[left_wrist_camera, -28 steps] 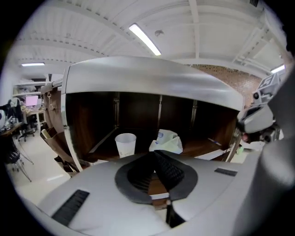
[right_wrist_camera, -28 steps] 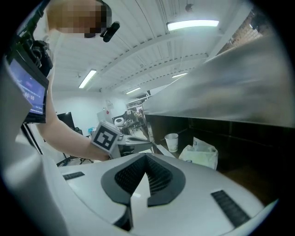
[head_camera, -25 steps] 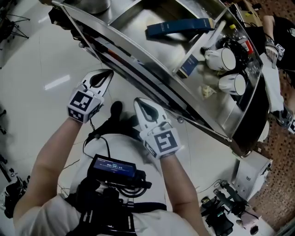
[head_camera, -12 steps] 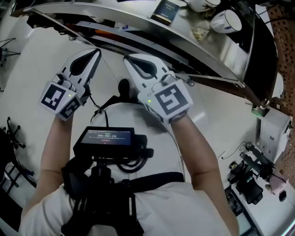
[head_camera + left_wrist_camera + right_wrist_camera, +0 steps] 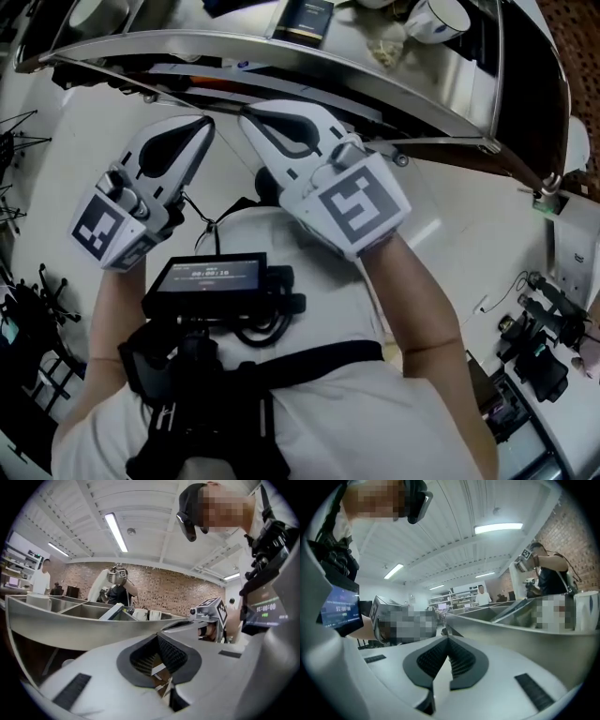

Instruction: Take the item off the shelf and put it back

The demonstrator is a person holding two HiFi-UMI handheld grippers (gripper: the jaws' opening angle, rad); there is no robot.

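Steel shelf (image 5: 234, 39) with dark box (image 5: 305, 19), white mug (image 5: 439, 19)

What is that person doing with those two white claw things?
A person holds the left gripper and the right gripper close to the front edge of a metal shelf. Both grippers are shut and empty. Nothing has been taken yet: a dark box and a white mug sit on the shelf.

Tally of what was in view
There were two grippers, the left gripper (image 5: 206, 122) and the right gripper (image 5: 247, 115), each bearing one marker cube (image 5: 103, 230); one metal shelf (image 5: 281, 49); two white mugs (image 5: 140, 614); one dark box (image 5: 305, 19); one chest-mounted screen (image 5: 204, 275).
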